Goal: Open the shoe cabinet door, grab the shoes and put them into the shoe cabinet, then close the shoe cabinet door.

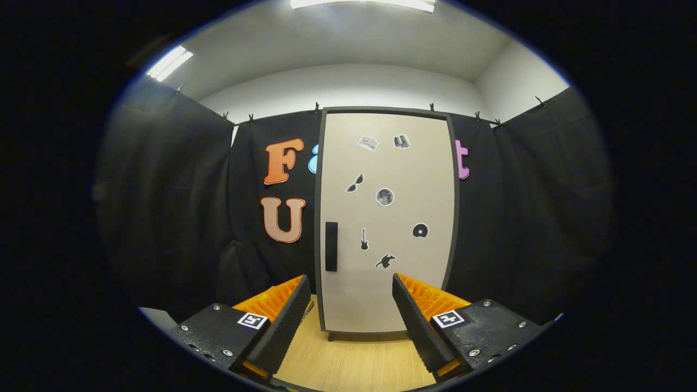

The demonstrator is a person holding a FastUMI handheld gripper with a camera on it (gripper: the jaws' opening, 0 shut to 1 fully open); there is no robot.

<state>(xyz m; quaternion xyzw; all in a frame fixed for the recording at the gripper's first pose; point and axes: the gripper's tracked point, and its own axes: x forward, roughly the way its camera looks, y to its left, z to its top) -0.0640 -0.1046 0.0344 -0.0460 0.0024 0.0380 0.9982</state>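
The tool (351, 288) holds its fingers spread apart with nothing between them. Ahead of the fingertips lies a bare stretch of wooden floor (354, 362) — free room up to the shoe cabinet (386, 218). The shoe cabinet door (381, 294) is shut and blocks the way inward; its dark handle (331, 246) stands near the door's left edge, just above the left fingertip. Black cloth walls (174, 218) close in on both sides of the cabinet — no passage there.

Nothing to read here: the cabinet door (386, 218) carries only picture stickers (384, 196), and the gripper (350, 277), fingers spread apart and holding nothing, wears two square coded tags (252, 320).
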